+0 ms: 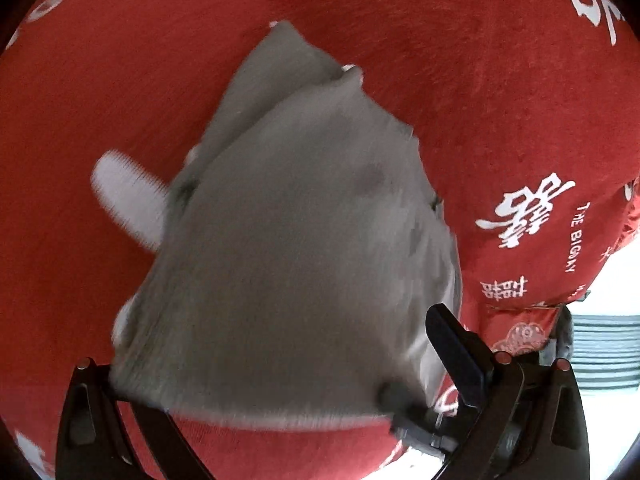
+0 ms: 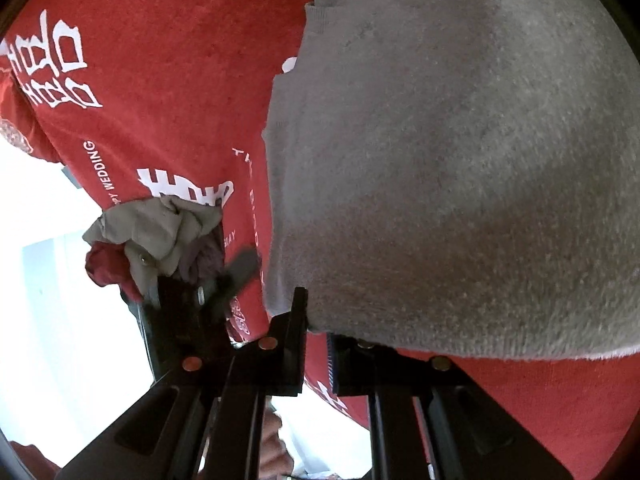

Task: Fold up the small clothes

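Grey cloth [image 1: 288, 240] lies partly folded on the red blanket [image 1: 120, 80]. More clothes [image 2: 160, 232] wait beside it. Left gripper [image 1: 272, 364] sits spread apart. Right gripper [image 2: 316, 344] pinches the cloth's edge.

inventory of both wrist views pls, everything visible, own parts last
grey garment: 1, grey knit, partly folded, lying on the red cloth; fills most of both views
white piece: 1, white, sticks out from under the garment's left side in the left wrist view; blurred, cannot tell what it is
red cloth: 1, red with white characters and English print, covers the work surface
pile of small clothes: 1 heap, beige, red and purple pieces, at the cloth's edge in the right wrist view
striped item: 1, grey and white stripes, beyond the cloth's right edge
left claw: 1, black, fingers wide apart, garment edge lying between them
right claw: 1, black, fingers at the garment's near corner; grip unclear
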Tool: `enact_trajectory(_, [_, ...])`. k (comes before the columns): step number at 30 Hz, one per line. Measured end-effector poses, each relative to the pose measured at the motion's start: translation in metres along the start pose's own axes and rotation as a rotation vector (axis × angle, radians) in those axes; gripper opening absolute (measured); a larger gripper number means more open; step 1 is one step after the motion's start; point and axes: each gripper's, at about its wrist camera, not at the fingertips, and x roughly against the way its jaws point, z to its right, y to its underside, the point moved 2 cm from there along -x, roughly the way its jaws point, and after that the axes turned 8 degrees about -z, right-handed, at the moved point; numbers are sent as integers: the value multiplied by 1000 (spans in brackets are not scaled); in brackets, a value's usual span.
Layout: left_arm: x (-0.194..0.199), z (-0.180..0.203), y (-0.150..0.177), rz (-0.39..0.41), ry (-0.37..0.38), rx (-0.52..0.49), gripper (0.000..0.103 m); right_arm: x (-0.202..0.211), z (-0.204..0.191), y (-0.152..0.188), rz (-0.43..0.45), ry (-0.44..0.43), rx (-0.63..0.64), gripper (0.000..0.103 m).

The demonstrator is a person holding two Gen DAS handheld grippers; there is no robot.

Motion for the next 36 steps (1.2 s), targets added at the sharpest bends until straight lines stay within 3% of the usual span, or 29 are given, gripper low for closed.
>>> enact_trajectory(5, [-2,14,-19,84,-145,-44,99,-2,1,2,-33,27,35,9])
enact_trajectory(7, [-3,15,-24,97,-237,-45,64,-3,1,3,-54,42,46,9])
enact_trajectory(9, [-5,17,-27,99,-337,-72,47,-2,1,4,-79,65,57,11])
enact_trajectory(10, [-4,19,-27,105,-353,-89,40,1,-1,5,-91,81,66,13])
enact_trajectory(13, [-1,37,-22,134,-452,-205,27,17,-9,6,-119,182,111,14])
enact_trajectory(15, [-4,57,-13,161,-559,-341,27,35,-19,3,-112,247,156,18])
enact_trajectory(17, [-9,72,-4,183,-645,-457,27,50,-32,-7,-101,320,194,43])
enact_trajectory(18, [-13,79,1,192,-690,-519,27,55,-37,-13,-96,339,204,62])
enact_trajectory(19, [-16,83,4,198,-720,-559,27,61,-43,-22,-91,357,219,65])
enact_trajectory(23, [-23,87,15,208,-792,-659,27,63,-85,-73,-104,392,306,65])
enact_trajectory(27, [-25,86,25,221,-828,-729,27,9,-125,-122,-279,476,400,79])
enact_trajectory(29, [-28,88,30,222,-840,-761,27,-27,-140,-135,-379,533,453,79])
enact_trajectory(32, [-30,87,35,223,-844,-797,27,-76,-149,-144,-515,617,481,80])
enact_trajectory(36, [-31,88,39,221,-824,-812,27,-126,-155,-144,-634,706,526,81])
